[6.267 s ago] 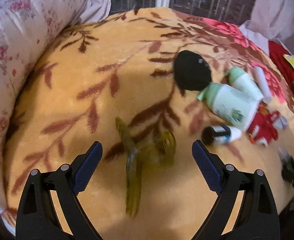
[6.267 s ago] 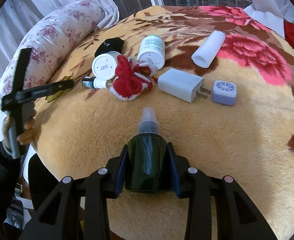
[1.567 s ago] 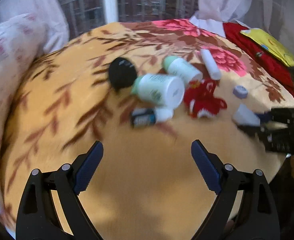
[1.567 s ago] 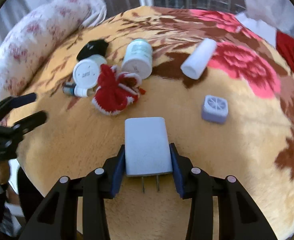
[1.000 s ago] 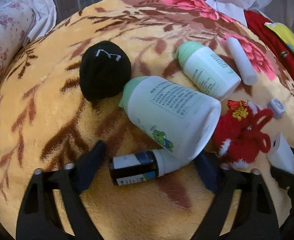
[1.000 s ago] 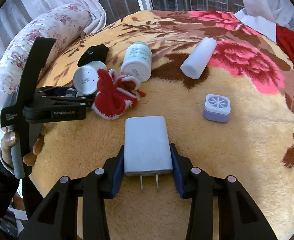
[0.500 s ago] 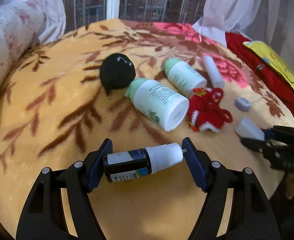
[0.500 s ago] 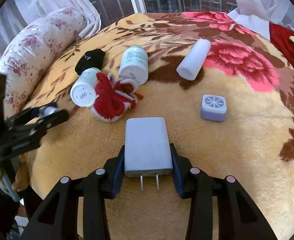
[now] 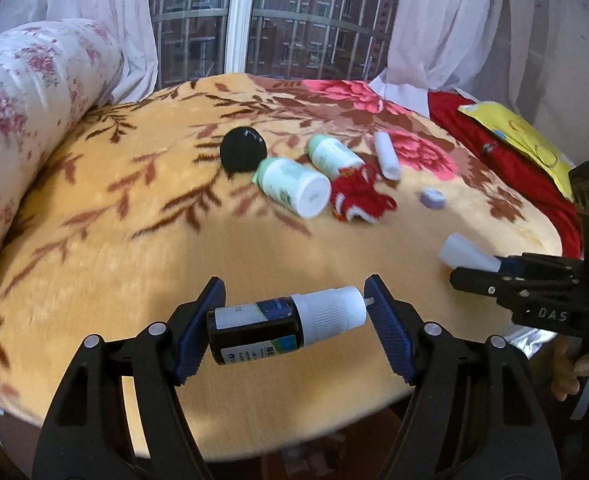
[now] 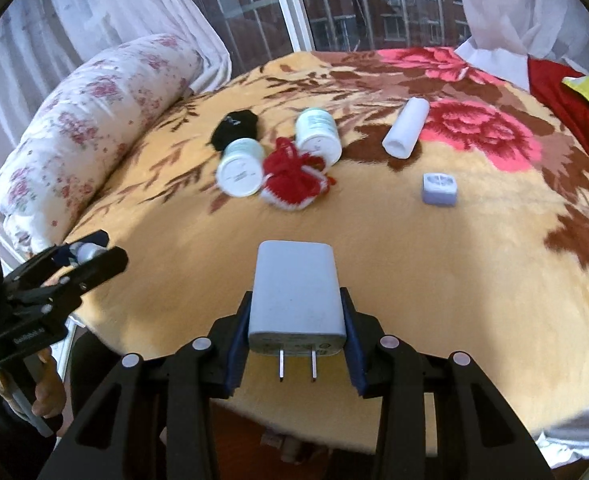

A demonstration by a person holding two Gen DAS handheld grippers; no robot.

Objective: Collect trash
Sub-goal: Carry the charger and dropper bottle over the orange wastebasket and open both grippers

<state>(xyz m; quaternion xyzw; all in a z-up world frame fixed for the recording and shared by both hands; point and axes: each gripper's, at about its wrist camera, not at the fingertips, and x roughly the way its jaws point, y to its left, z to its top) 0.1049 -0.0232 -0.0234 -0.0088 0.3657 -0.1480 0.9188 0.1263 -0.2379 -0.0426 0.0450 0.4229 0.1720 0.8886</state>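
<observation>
My left gripper (image 9: 294,316) is shut on a small dark dropper bottle (image 9: 282,322) with a white cap, held crosswise above the near edge of the bed. My right gripper (image 10: 294,336) is shut on a white plug charger (image 10: 296,300), prongs toward the camera, also over the near edge. On the blanket lie two white bottles (image 10: 239,172) (image 10: 318,134), a red knitted piece (image 10: 292,180), a black sock ball (image 10: 234,124), a white tube (image 10: 406,126) and a small lilac box (image 10: 438,189). The right gripper also shows in the left wrist view (image 9: 470,264).
A yellow floral blanket (image 10: 414,264) covers the bed. A flowered bolster pillow (image 10: 90,128) lies along the left side. A red cloth and yellow packet (image 9: 510,136) sit at the right. Curtains and a window stand behind. The floor below the near edge is dark.
Both grippers have pulled back and up from the blanket with their objects. The left one lifted the dropper bottle away from beside the white bottles.
</observation>
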